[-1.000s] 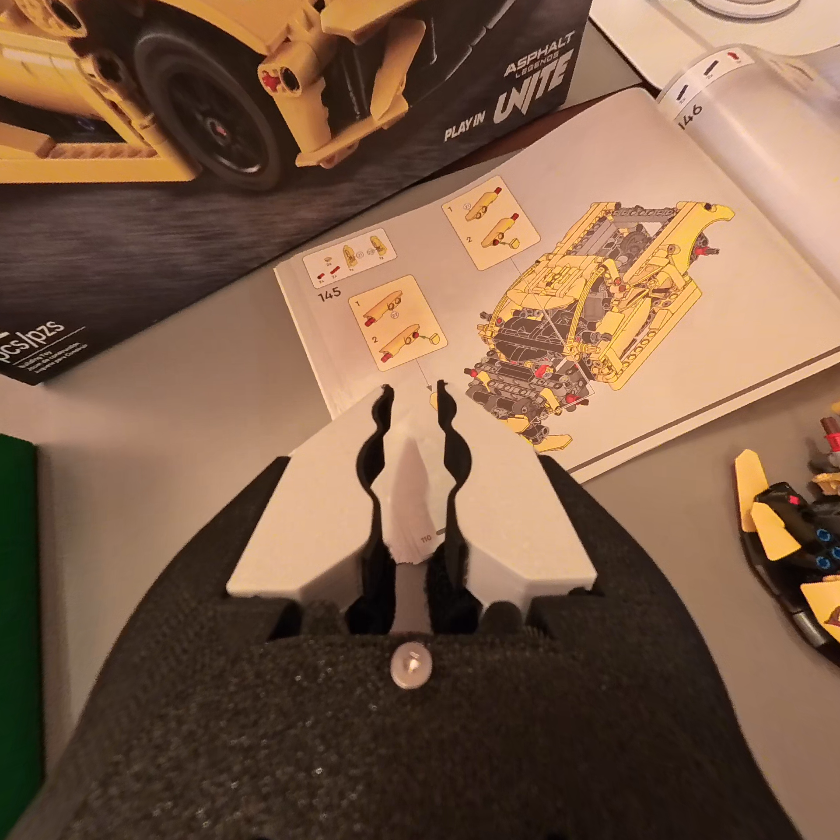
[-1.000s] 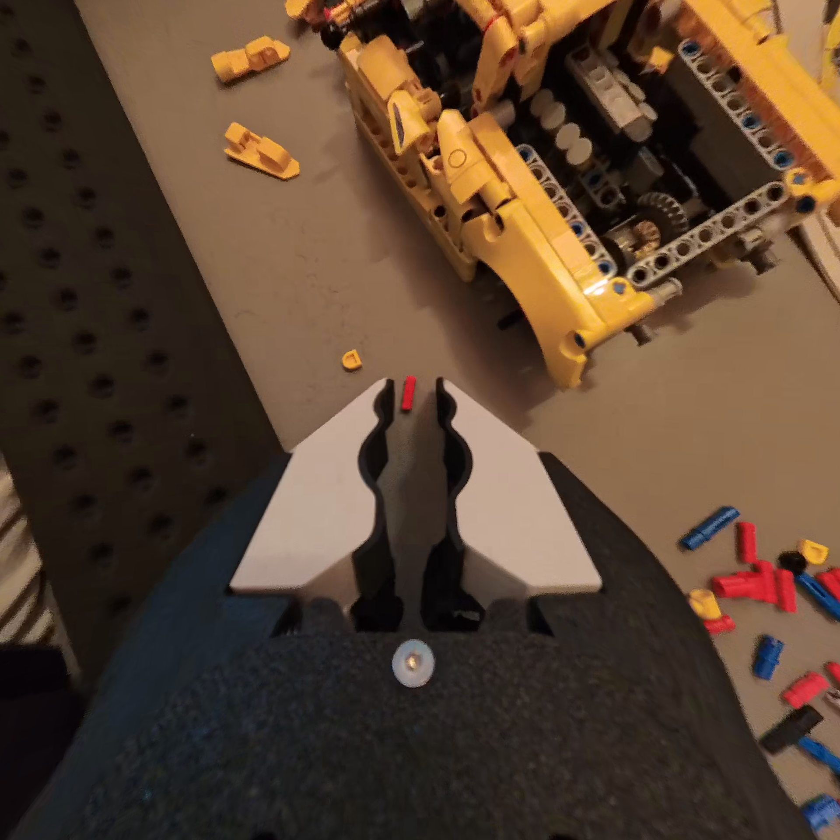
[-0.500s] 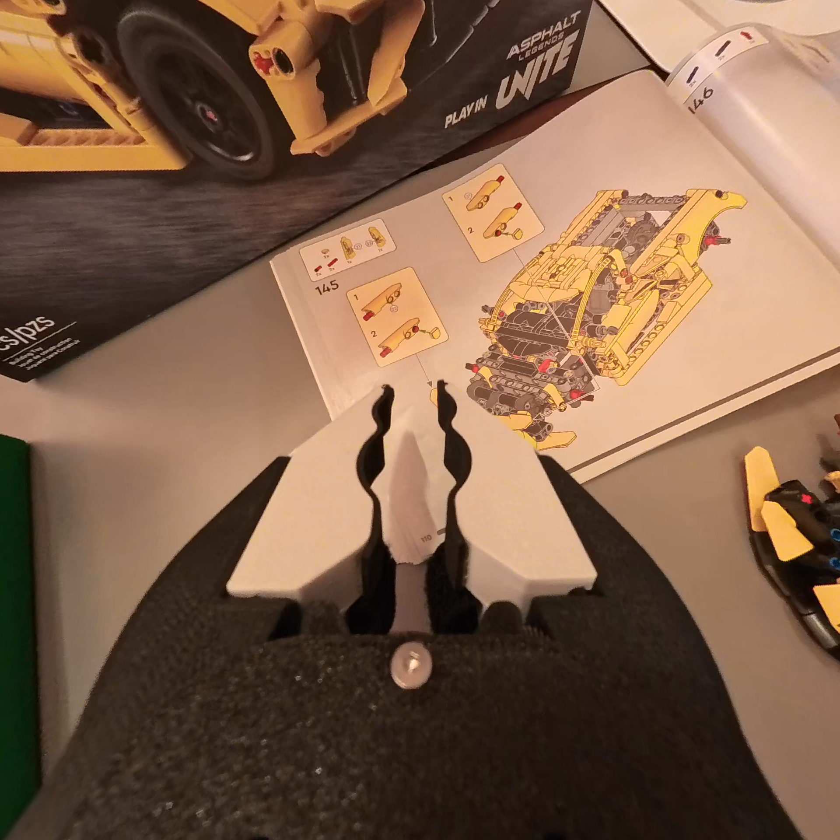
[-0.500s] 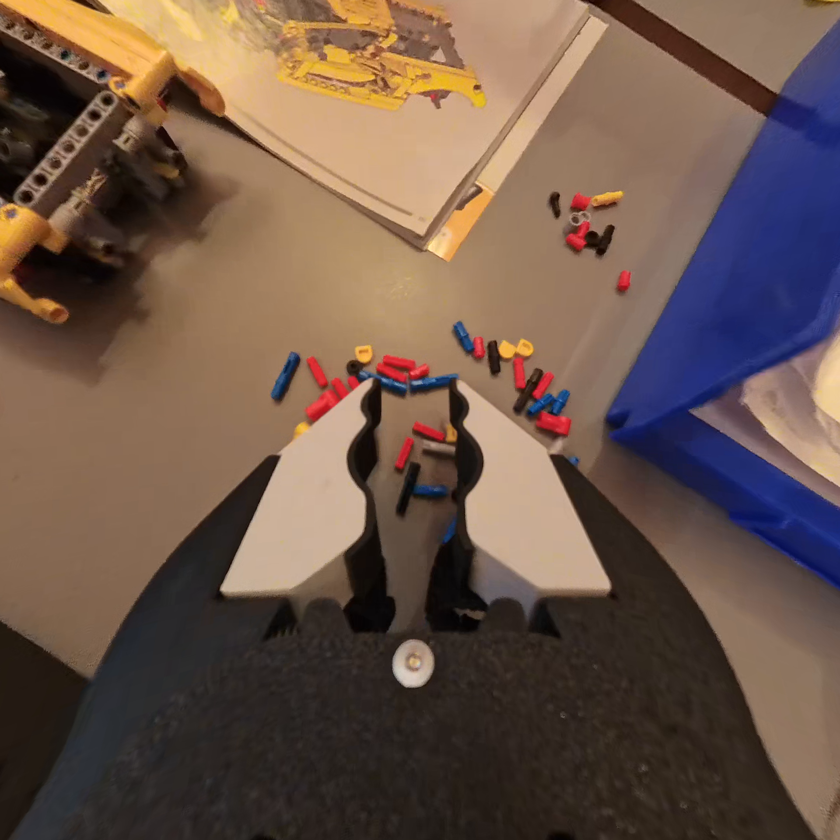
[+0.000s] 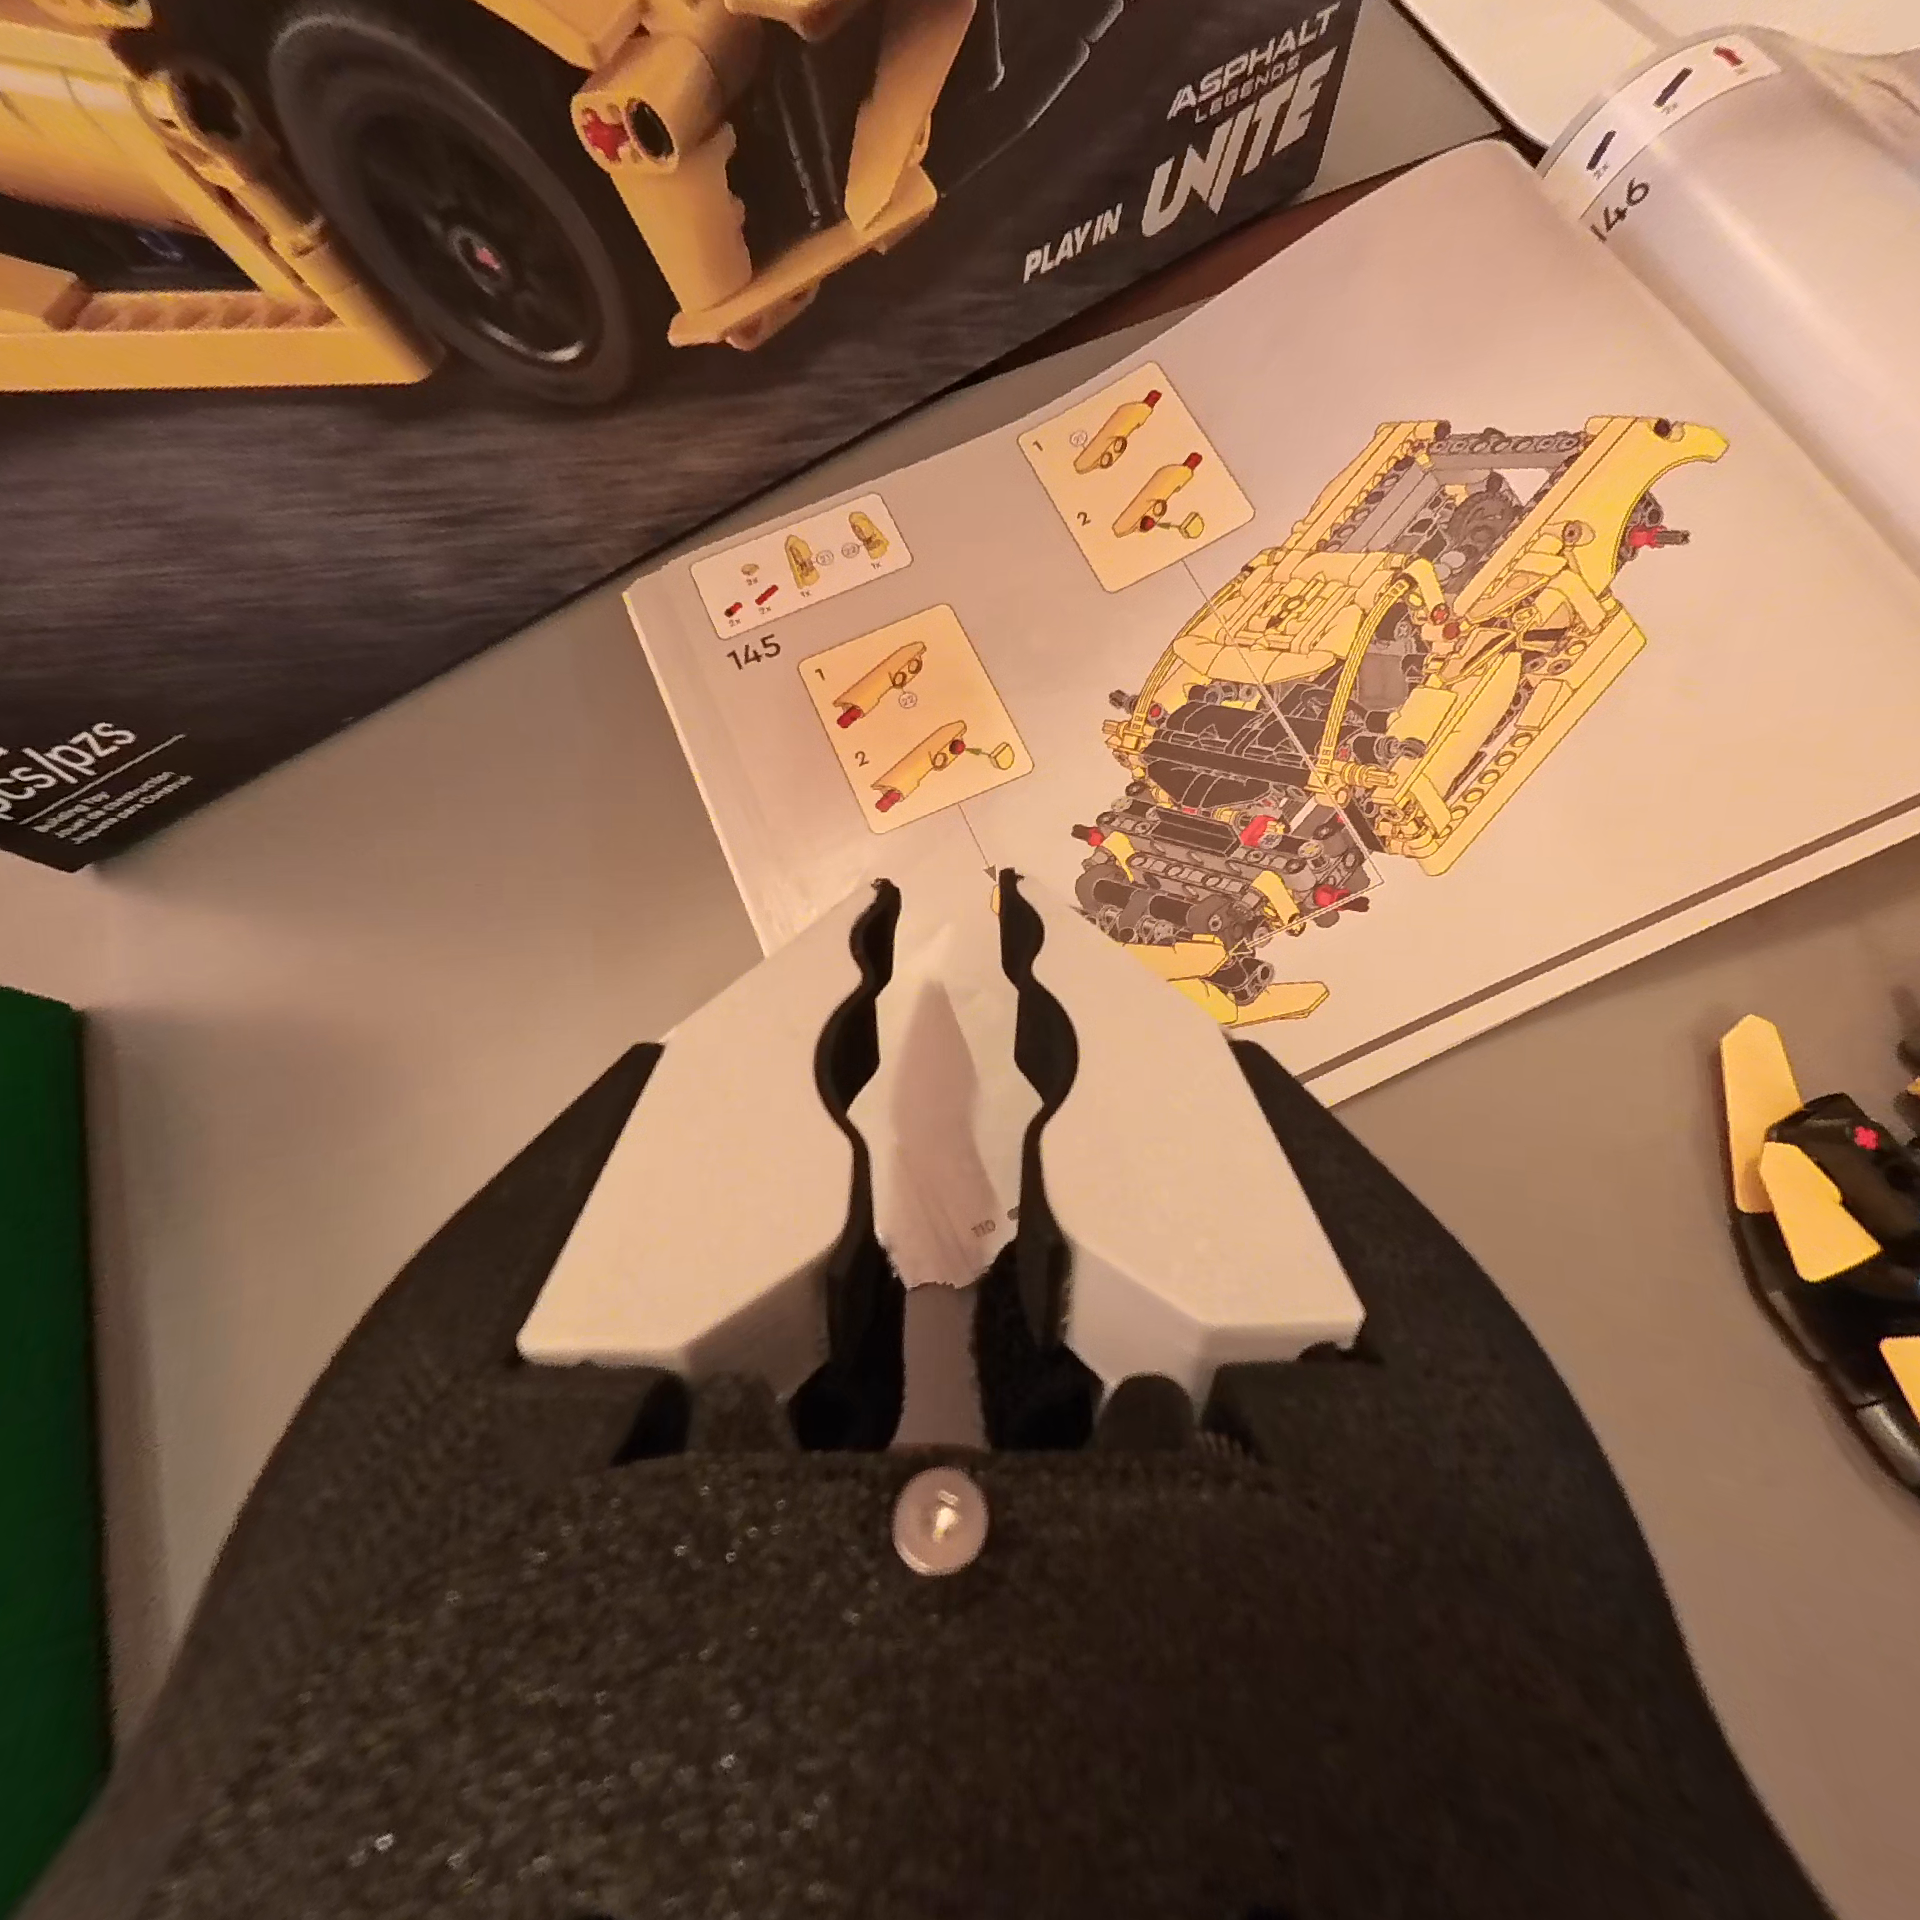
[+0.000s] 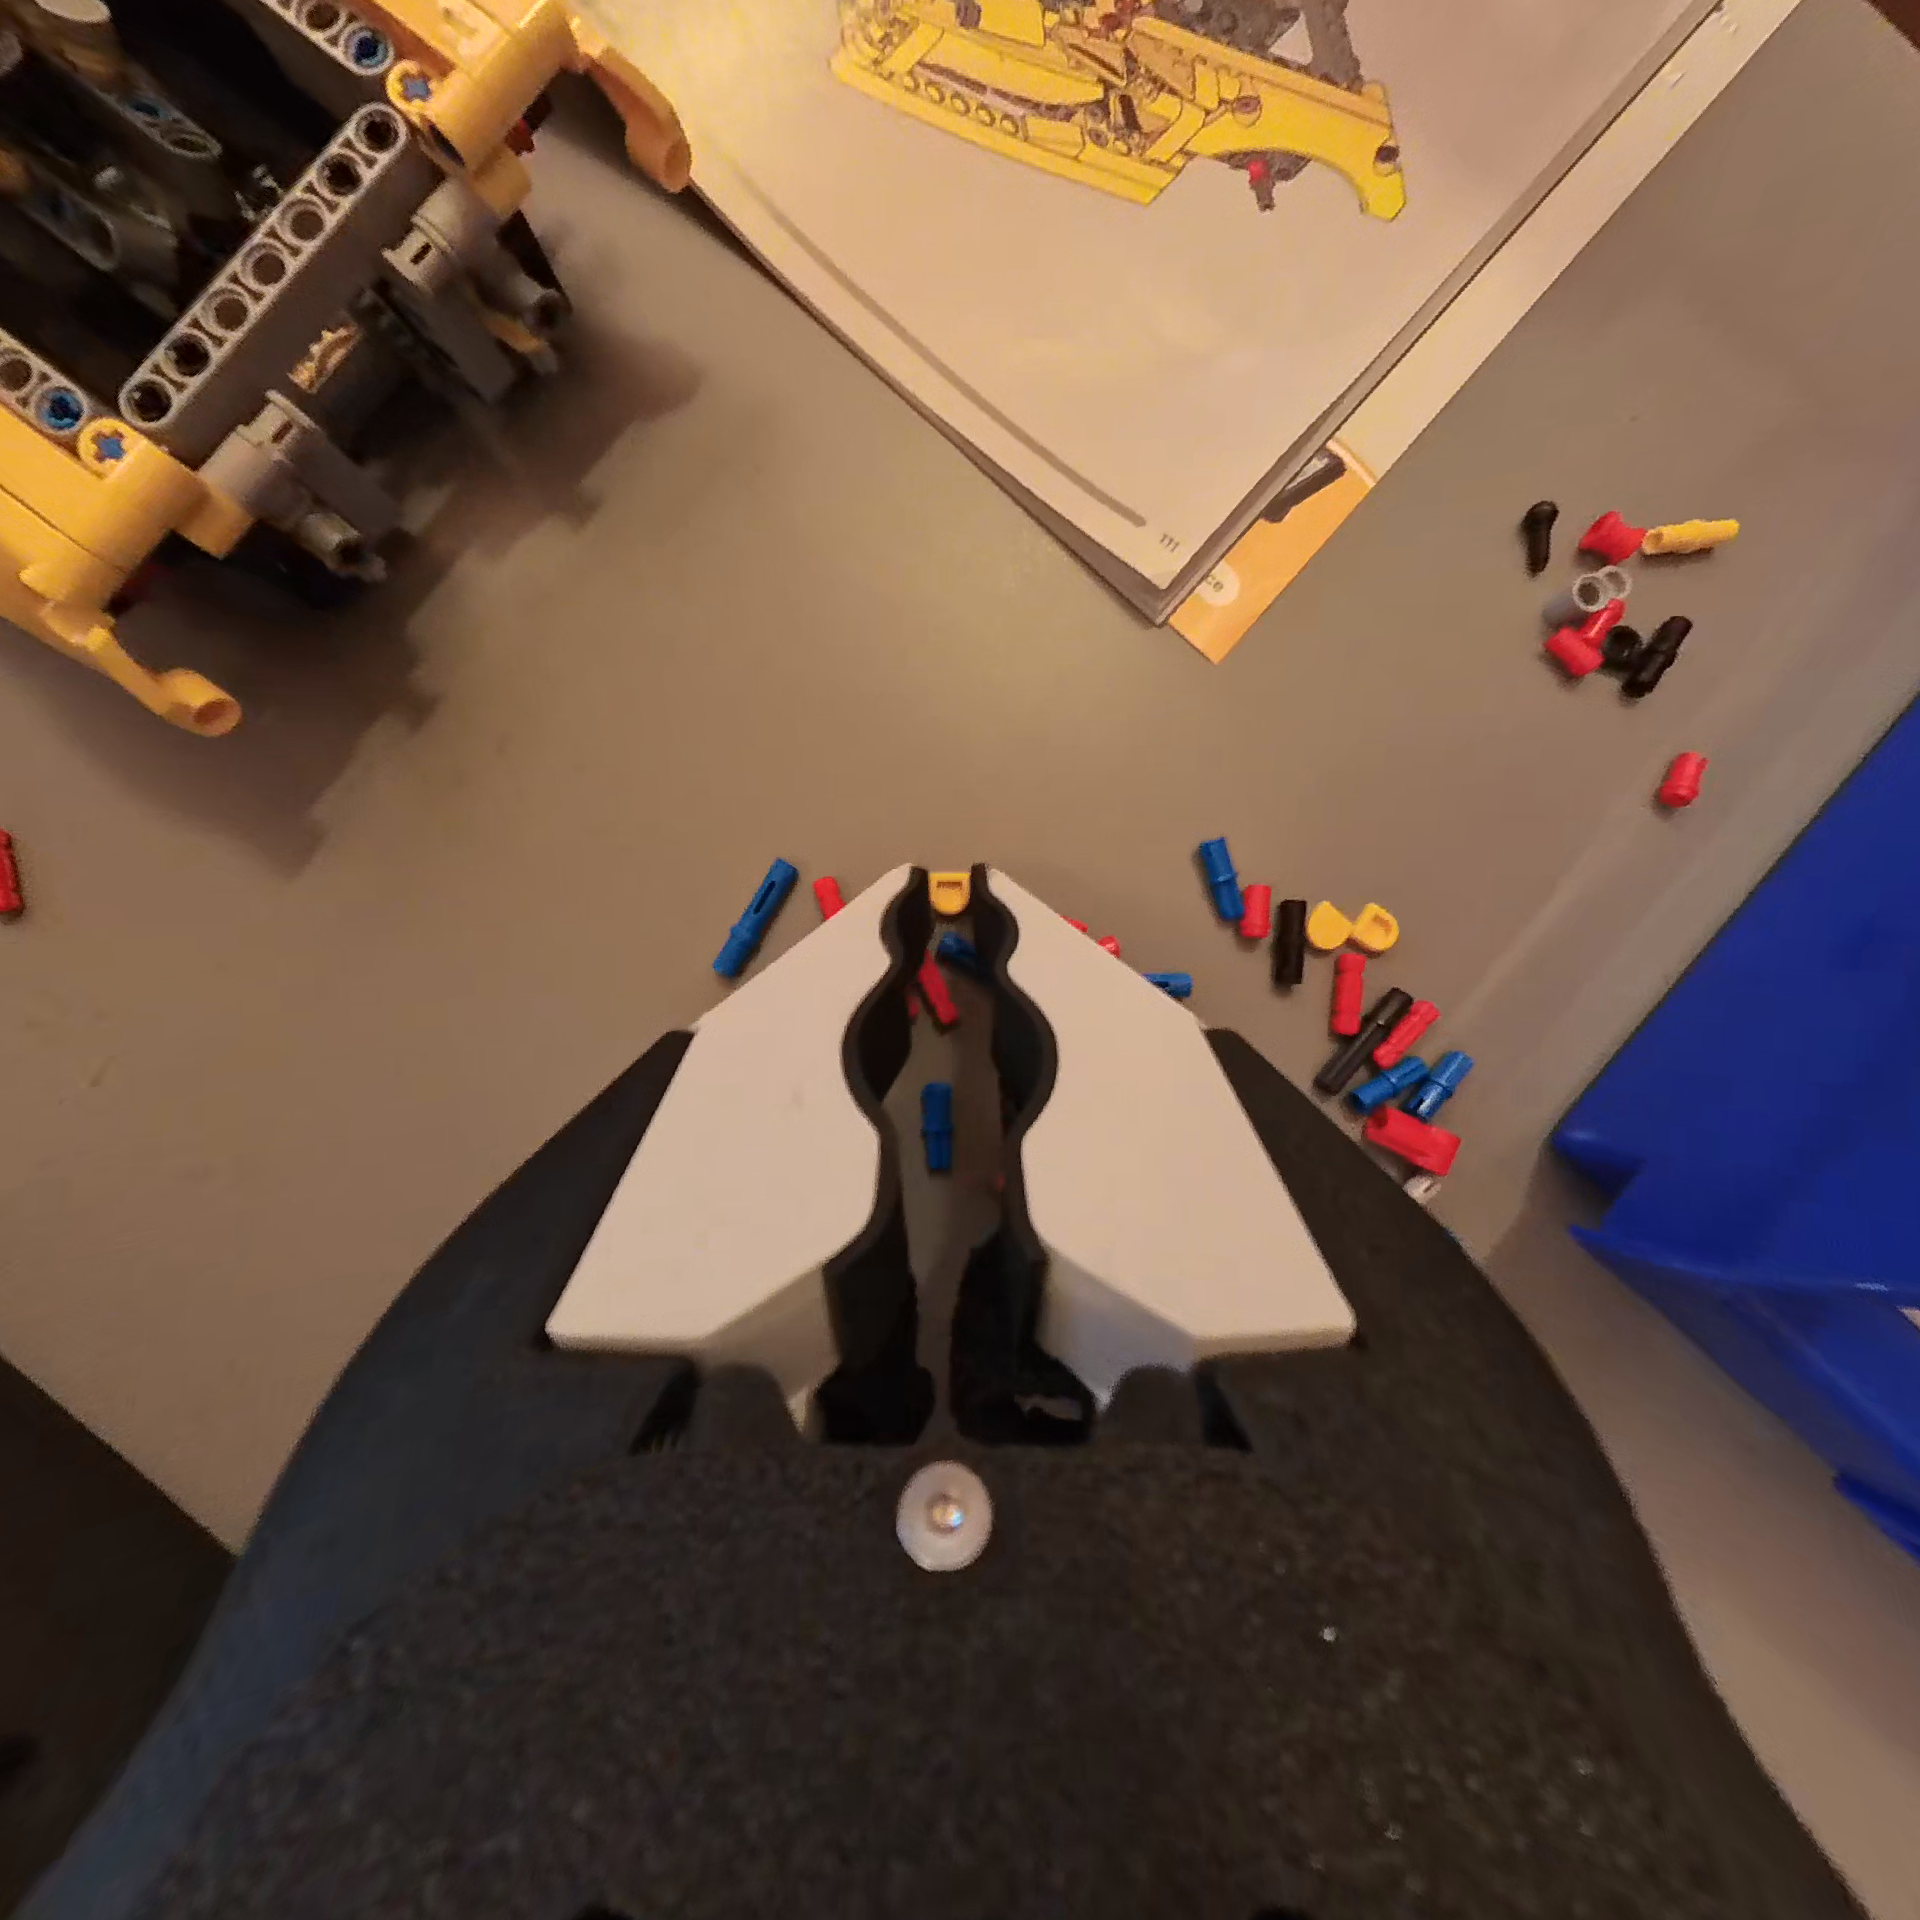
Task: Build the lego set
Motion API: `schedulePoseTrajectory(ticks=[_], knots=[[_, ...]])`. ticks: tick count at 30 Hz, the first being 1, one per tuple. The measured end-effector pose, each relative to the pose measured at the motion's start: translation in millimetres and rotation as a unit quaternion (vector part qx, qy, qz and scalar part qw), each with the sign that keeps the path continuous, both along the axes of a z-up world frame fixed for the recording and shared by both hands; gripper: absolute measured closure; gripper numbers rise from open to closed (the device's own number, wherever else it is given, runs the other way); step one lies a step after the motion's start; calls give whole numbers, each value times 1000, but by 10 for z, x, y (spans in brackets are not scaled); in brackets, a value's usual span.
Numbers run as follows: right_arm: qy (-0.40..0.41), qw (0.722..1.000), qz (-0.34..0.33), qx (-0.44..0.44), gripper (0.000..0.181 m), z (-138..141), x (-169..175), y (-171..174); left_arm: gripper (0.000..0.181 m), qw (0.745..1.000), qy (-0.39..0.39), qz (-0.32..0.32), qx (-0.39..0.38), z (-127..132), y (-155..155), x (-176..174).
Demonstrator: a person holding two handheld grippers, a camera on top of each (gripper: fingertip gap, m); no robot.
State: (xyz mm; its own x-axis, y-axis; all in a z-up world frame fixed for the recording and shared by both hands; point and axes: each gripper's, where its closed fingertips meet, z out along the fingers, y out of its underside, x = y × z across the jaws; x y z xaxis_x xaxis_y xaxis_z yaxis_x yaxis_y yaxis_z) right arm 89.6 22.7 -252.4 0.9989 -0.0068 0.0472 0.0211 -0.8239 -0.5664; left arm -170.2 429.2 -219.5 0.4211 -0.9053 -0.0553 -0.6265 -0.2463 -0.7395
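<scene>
Right gripper (image 6: pixel 943 878) over a scatter of pins (image 6: pixel 1361 1023), its tips closed on a small yellow piece (image 6: pixel 947 894) at the far edge of that scatter; whether the piece is lifted off the table (image 6: pixel 623 831) cannot be told. Left gripper (image 5: pixel 940 894) over the near corner of the manual (image 5: pixel 1299 623), jaws slightly apart and gripping nothing (only the page edge shows between them).

Progress. The car (image 6: pixel 208 343) stands partly built: yellow side panels, grey holed beams and dark inner gearing are in place, but the frame is open on top and no wheels show on it. Judged against the pictures on the manual and the box (image 5: pixel 520 260), a good deal is done and the outer bodywork remains. The open page shows small sub-assemblies of a yellow panel, a red pin and a tiny yellow part, so the gripped piece probably belongs to that step.

Views compared. The right wrist view alone shows the car (left of the manual), the pins in red, blue and black just below the manual's corner, a second small cluster (image 6: pixel 1610 603) to its right, and a blue bin (image 6: pixel 1766 1143) beyond. The left wrist view alone shows the box behind the manual, the open page's diagrams, a green mat (image 5: pixel 36 1351) far left of it, and a black-and-yellow sub-assembly (image 5: pixel 1829 1247) to its right.
</scene>
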Motion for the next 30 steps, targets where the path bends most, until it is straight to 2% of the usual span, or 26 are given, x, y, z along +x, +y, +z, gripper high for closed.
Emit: schedulePoseTrajectory(ticks=[2, 4, 7, 9, 10, 12, 17, 19, 21, 22, 24, 27, 30], knots=[[2, 1000, 11, 10, 175, 90, -74, 31, 162, 1000, 0, 0, 1, -1, -1, 1], [25, 997, 57, 40, 175, 276, -351, 100, 162, 1000, 1, -1, 2, -2, -4, 4], [84, 979, 183, 37, 175, 393, -1100, 58, 162, 1000, 3, -2, 3, -8, -8, 7], [105, 958, 265, 19, 175, 325, -1577, -52, 162, 1000, 2, -3, 2, -8, -14, 11], [96, 954, 285, 9, 174, 252, -1702, -90, 162, 1000, 2, -3, 2, -7, -17, 14], [71, 948, 309, -6, 174, 118, -1820, -146, 162, 1000, 2, -5, 1, -3, -28, 22], [52, 950, 307, -7, 174, 13, -1870, -133, 162, 1000, 3, -8, 7, 10, -46, 32], [52, 952, 302, -1, 172, 52, -1843, -131, 162, 1000, 2, -7, 6, 11, -45, 30], [51, 960, 275, 29, 170, 190, -1676, -79, 162, 1000, 1, -7, 5, 14, -42, 27], [38, 968, 246, 42, 170, 249, -1479, -45, 162, 1000, 1, -7, 5, 18, -43, 27], [-19, 988, 146, 47, 169, 297, -844, -7, 162, 1000, 0, -8, 6, 22, -45, 27], [-48, 998, -1, 27, 167, 250, -11, -121, 162, 1000, 3, -8, 9, 25, -44, 22], [-28, 999, -25, 26, 164, 162, 172, -137, 162, 1000, 3, -6, 11, 25, -35, 16]])
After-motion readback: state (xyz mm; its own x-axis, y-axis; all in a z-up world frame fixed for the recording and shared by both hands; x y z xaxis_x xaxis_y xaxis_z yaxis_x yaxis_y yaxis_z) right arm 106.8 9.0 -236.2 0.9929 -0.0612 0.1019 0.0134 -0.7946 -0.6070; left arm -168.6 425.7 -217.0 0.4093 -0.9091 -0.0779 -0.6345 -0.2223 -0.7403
